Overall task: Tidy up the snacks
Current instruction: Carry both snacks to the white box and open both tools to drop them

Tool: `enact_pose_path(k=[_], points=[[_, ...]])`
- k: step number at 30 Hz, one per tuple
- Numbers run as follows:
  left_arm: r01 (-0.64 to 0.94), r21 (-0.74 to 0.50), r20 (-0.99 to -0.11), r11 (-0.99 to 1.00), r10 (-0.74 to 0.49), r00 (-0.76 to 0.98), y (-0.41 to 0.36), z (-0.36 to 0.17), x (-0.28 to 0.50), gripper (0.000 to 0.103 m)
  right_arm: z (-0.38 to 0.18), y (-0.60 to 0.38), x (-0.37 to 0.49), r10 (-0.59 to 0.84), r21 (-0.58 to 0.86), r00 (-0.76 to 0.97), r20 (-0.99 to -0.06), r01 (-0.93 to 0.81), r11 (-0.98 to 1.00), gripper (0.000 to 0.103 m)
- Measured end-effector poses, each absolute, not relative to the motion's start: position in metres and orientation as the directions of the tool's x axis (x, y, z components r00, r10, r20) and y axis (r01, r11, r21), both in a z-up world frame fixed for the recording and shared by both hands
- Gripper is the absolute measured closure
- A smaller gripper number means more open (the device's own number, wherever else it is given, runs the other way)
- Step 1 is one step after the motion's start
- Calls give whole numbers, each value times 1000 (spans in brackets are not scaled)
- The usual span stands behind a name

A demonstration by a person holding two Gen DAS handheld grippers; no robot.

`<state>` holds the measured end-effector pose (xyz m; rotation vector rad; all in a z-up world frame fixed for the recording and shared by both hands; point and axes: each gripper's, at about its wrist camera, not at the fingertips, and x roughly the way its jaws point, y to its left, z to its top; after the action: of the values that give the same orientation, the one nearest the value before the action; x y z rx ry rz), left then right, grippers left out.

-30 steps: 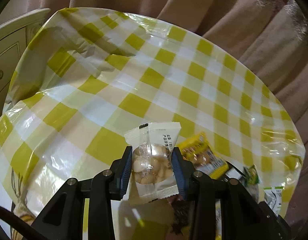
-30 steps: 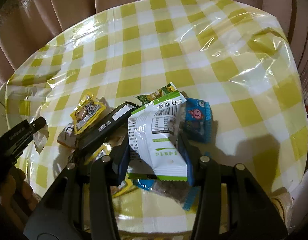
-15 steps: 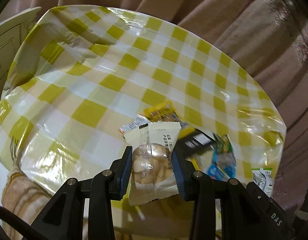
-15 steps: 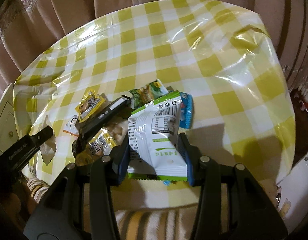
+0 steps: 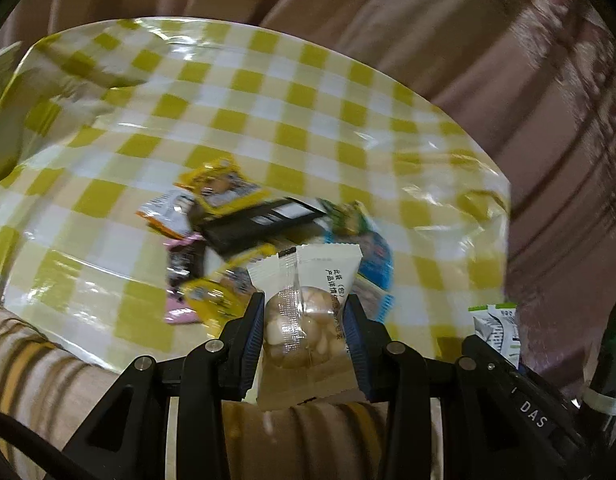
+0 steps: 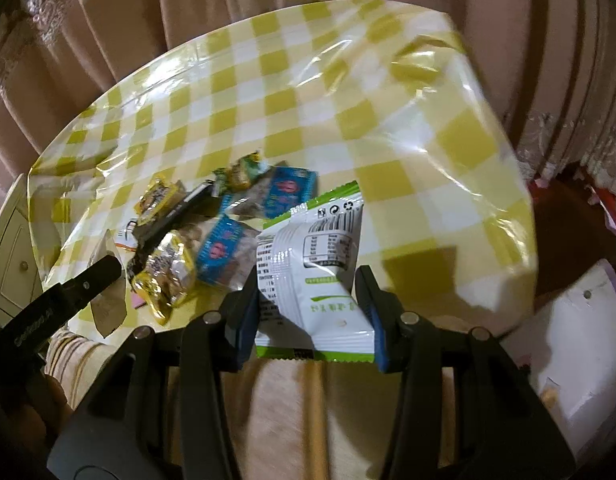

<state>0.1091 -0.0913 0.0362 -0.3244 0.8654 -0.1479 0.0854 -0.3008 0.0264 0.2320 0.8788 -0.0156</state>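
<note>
My left gripper (image 5: 304, 320) is shut on a white packet with a clear window (image 5: 308, 280) showing pale nuts, held in the air in front of the table's near edge. My right gripper (image 6: 310, 294) is shut on a white and green snack packet (image 6: 320, 256), also lifted clear of the table. A heap of small snack packets (image 6: 212, 224) lies on the yellow checked tablecloth (image 6: 308, 120): yellow ones, blue ones, a green one and a black bar (image 5: 260, 224). The left gripper's finger (image 6: 68, 292) shows at the left of the right wrist view.
Pink-brown curtains (image 5: 388, 20) hang behind the round table. A striped cloth (image 5: 48, 380) lies below the table's near edge. A white cabinet (image 6: 8, 256) stands at the left, and a white object (image 6: 580, 336) sits at the lower right.
Both grippers have pulled back from the table, each keeping its packet. The table looks smaller and farther off, and the heap of snacks has come into the left wrist view.
</note>
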Motion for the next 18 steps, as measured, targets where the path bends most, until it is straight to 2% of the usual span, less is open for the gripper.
enact_pose_path(k=[18], points=[[324, -339, -722, 883, -465, 513, -223, 37, 82, 63, 14, -434, 24, -68, 165, 597, -799, 327, 931, 53]])
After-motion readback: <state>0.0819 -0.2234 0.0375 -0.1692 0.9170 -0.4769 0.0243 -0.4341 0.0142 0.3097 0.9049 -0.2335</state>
